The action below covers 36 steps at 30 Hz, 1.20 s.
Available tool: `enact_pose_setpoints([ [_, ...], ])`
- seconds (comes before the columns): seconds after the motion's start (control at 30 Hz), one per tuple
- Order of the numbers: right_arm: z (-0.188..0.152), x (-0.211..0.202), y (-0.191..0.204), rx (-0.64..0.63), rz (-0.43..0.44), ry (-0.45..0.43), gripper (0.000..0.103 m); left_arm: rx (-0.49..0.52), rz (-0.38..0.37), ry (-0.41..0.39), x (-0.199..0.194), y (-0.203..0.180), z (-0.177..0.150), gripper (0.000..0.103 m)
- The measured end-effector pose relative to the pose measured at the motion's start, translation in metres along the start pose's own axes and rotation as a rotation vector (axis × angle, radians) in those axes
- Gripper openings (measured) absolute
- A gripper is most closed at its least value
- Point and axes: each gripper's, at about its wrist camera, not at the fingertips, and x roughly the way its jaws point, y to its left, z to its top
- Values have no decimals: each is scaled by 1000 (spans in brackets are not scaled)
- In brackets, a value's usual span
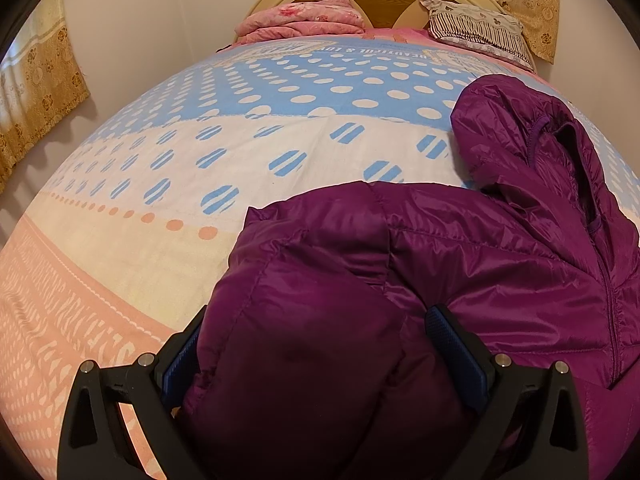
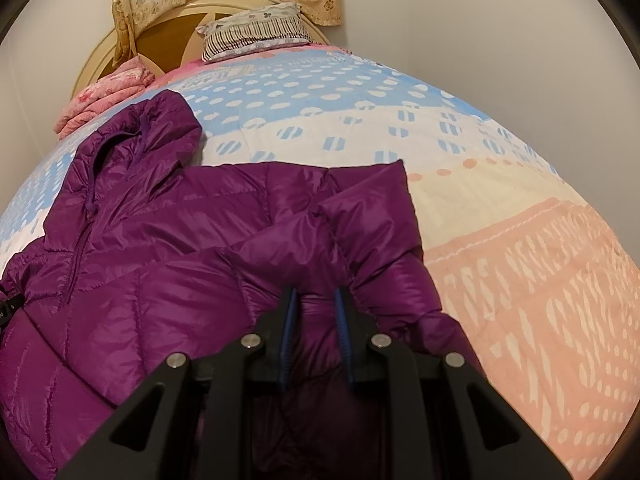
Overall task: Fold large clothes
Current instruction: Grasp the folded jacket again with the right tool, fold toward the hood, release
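Two sleeves of the purple quilted hooded jacket (image 2: 168, 240) lie folded inward; body folds remain. Right tool (image 2: 316, 312) pinches fabric at 6 o'clock; left tool (image 1: 316, 344) straddles its sleeve, wide.

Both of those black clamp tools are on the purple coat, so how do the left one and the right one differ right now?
The left gripper has its jaws spread wide around a thick bulge of the purple jacket; the right gripper has its jaws drawn close, pinching a narrow fold. The left one's blue pads show broad faces; the right one's appear edge-on. Both are black, blue-padded, and on the same jacket.
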Motion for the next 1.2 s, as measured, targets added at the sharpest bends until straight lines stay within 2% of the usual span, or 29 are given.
enact_pose_setpoints([
  [0.43, 0, 0, 0, 5, -2, -3, 23, -2, -9, 6, 0, 0, 2, 102],
  [0.5, 0, 1, -1, 6, 3, 3, 23, -12, -41, 29, 1, 5, 5, 102],
  [0.57, 3, -1, 0, -3, 20, 17, 30, -12, -70, 79, -4, 11, 11, 102],
  [0.63, 10, -10, 6, -52, 43, 52, 54, -7, -124, 44, -23, 16, 21, 102],
  [0.7, 22, -26, 9, -80, 90, 21, 64, 11, -187, -52, -48, 18, 39, 102],
  [0.73, 31, -35, 12, -102, 99, -8, 68, 21, -211, -71, -53, 17, 49, 102],
  [0.83, 70, -41, 26, -147, 139, -63, 75, 58, -270, -49, -43, 0, 89, 102],
  [0.93, 109, -26, 42, -150, 212, -62, 75, 86, -254, -69, -28, -19, 120, 102],
  [1.0, 129, -14, 60, -192, 206, -71, 77, 114, -250, -55, -11, -38, 144, 102],
  [1.1, 158, 15, 86, -250, 232, -69, 82, 141, -229, -66, 4, -56, 164, 102],
  [1.2, 176, 46, 106, -276, 241, -52, 82, 150, -240, -49, 25, -72, 183, 102],
])
